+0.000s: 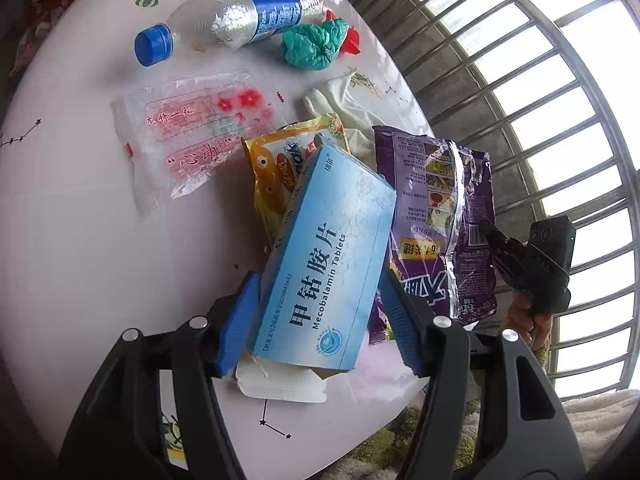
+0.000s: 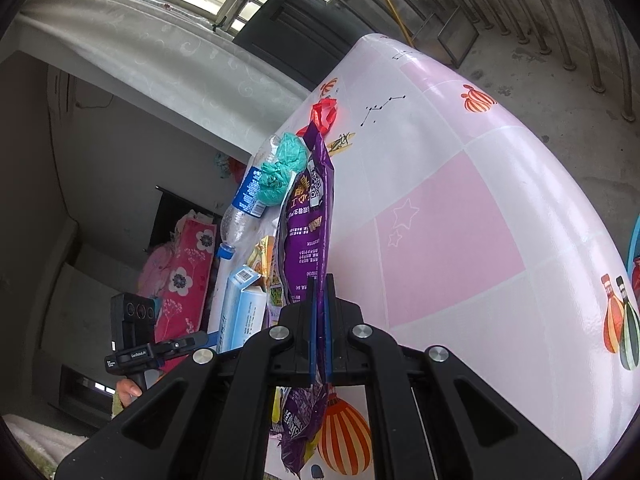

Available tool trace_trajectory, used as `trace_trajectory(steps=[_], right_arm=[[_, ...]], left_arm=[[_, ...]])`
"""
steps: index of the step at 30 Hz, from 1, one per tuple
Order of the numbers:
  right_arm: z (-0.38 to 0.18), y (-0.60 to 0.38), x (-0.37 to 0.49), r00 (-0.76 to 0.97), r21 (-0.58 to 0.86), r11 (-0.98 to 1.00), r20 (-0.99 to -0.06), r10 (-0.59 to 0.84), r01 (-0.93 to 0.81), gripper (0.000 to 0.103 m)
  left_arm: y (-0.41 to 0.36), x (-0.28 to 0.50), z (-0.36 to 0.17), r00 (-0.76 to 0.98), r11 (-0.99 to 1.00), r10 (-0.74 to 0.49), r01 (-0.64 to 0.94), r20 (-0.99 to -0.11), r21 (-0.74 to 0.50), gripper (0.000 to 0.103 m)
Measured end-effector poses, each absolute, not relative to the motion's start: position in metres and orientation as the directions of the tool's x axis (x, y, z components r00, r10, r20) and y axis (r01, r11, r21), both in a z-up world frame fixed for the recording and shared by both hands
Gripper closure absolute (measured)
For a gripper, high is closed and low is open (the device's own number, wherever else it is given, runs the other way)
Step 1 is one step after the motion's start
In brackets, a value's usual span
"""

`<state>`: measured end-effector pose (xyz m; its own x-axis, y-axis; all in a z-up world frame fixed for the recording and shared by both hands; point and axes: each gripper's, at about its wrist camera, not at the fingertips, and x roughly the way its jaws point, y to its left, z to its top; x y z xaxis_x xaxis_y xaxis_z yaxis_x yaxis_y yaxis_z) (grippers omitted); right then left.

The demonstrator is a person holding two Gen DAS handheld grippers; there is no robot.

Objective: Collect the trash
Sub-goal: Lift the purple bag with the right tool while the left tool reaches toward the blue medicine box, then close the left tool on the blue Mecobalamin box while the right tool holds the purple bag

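Left wrist view: the left gripper (image 1: pixel 320 316) tilts down over the counter (image 1: pixel 80 240), fingers (image 1: pixel 240 320) spread either side of a blue box (image 1: pixel 324 256), not pressing it. The right gripper (image 2: pixel 319 320) angles down, fingers clamped on a purple bag (image 2: pixel 308 216) beside the box.

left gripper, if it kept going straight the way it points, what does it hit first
Most likely the blue tablet box: it already lies between the open fingers of the left gripper, propped on the yellow snack wrapper. Depth is unclear, but the box fills the line ahead before the table.

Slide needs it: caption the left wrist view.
Left gripper straddles a blue tablet box amid table trash.
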<state>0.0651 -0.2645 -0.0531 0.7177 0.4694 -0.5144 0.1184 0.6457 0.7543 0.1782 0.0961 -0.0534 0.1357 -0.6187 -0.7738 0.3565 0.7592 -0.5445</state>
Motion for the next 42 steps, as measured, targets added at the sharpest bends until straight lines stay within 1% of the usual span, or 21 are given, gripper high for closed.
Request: trace_trajectory(steps=[3,6,7,8,9,10,11,16,19,24,25,27,31,32,35,38,42], right_arm=[[-0.057,-0.262,0.064,0.703,0.754,0.643,-0.53,0.475,0.134,0.098],[-0.06,-0.262,0.064,0.7,0.769,0.622,-0.526,0.483,0.148,0.098],[-0.061,-0.263,0.064,0.701,0.776,0.612,-0.521,0.487,0.152,0.096],[-0.063,-0.263,0.064,0.701,0.78,0.605,-0.522,0.486,0.16,0.088],[-0.065,-0.264,0.063,0.7,0.78,0.601,-0.527,0.481,0.174,0.082],[-0.067,-0.265,0.062,0.7,0.777,0.6,-0.536,0.472,0.19,0.07],[-0.069,-0.266,0.061,0.699,0.774,0.599,-0.545,0.463,0.207,0.067],[-0.079,-0.264,0.064,0.67,0.766,0.595,-0.576,0.468,0.243,0.065],[-0.084,-0.26,0.068,0.647,0.749,0.609,-0.605,0.465,0.262,0.065],[-0.088,-0.254,0.075,0.631,0.736,0.619,-0.624,0.462,0.274,0.065],[-0.088,-0.253,0.075,0.63,0.734,0.622,-0.625,0.462,0.273,0.065],[-0.087,-0.251,0.075,0.629,0.727,0.63,-0.631,0.455,0.273,0.067],[-0.087,-0.251,0.074,0.624,0.705,0.647,-0.652,0.431,0.29,0.079],[-0.087,-0.251,0.073,0.624,0.701,0.649,-0.656,0.425,0.295,0.083],[-0.089,-0.253,0.07,0.622,0.7,0.646,-0.659,0.422,0.304,0.092],[-0.091,-0.254,0.068,0.624,0.711,0.634,-0.651,0.432,0.304,0.096],[-0.082,-0.253,0.063,0.652,0.735,0.625,-0.614,0.446,0.265,0.098]], left_arm=[[0.086,0.168,-0.044,0.215,0.785,-0.575,0.418,-0.789,-0.458,0.029],[0.072,0.167,-0.039,0.239,0.789,-0.549,0.463,-0.801,-0.403,0.024],[0.069,0.168,-0.039,0.244,0.789,-0.541,0.479,-0.805,-0.385,0.023],[0.063,0.167,-0.039,0.251,0.792,-0.528,0.491,-0.811,-0.363,0.023],[0.058,0.168,-0.04,0.258,0.797,-0.51,0.501,-0.821,-0.338,0.023],[0.052,0.169,-0.04,0.265,0.799,-0.495,0.513,-0.828,-0.313,0.023],[0.048,0.168,-0.041,0.272,0.799,-0.484,0.526,-0.832,-0.292,0.023],[0.031,0.163,-0.049,0.309,0.811,-0.416,0.551,-0.855,-0.195,0.023],[0.027,0.162,-0.054,0.319,0.825,-0.391,0.538,-0.863,-0.175,0.023],[0.026,0.161,-0.059,0.31,0.835,-0.392,0.515,-0.866,-0.194,0.023],[0.026,0.161,-0.061,0.313,0.839,-0.387,0.511,-0.868,-0.19,0.023],[0.026,0.16,-0.063,0.319,0.846,-0.373,0.504,-0.871,-0.178,0.029],[0.027,0.16,-0.063,0.34,0.861,-0.35,0.485,-0.873,-0.156,0.036],[0.028,0.16,-0.063,0.345,0.864,-0.345,0.48,-0.873,-0.152,0.037],[0.03,0.161,-0.061,0.351,0.869,-0.347,0.469,-0.87,-0.157,0.037],[0.031,0.157,-0.058,0.371,0.872,-0.346,0.466,-0.862,-0.15,0.037],[0.032,0.154,-0.047,0.401,0.869,-0.353,0.475,-0.845,-0.138,0.038]])
